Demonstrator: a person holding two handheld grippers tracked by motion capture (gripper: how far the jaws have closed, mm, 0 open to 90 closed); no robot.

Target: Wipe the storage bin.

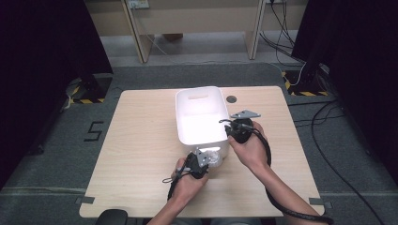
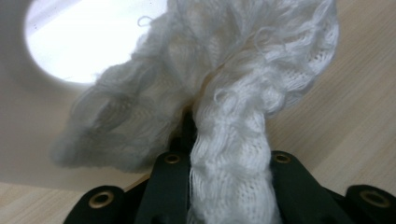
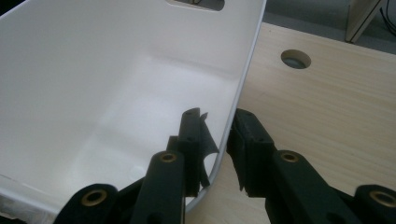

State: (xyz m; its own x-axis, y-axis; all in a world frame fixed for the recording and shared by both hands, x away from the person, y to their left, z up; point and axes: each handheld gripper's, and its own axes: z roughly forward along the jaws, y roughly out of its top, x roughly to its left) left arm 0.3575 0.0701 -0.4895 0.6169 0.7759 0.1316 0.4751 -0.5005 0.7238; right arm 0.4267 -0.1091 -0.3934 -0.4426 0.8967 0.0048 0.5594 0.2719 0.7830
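A white plastic bin (image 1: 201, 126) stands in the middle of the wooden table (image 1: 141, 154), and it looks bare inside. My right gripper (image 1: 233, 131) sits at its near right corner. In the right gripper view the gripper (image 3: 218, 116) straddles the bin's wall (image 3: 140, 93), one jaw inside and one outside, shut on it. My left gripper (image 1: 205, 159) is against the bin's near wall, shut on a white knitted cloth (image 1: 214, 157). In the left gripper view the cloth (image 2: 224, 93) bulges out above the gripper (image 2: 226, 144) and hides its tips. Behind it is the bin's wall (image 2: 28, 121) with an oval handle hole.
A round cable hole (image 1: 231, 99) lies in the table just right of the bin's far corner, also in the right gripper view as a hole (image 3: 295, 59). Bare tabletop lies left and right of the bin. Desk legs and cables stand on the floor beyond the table.
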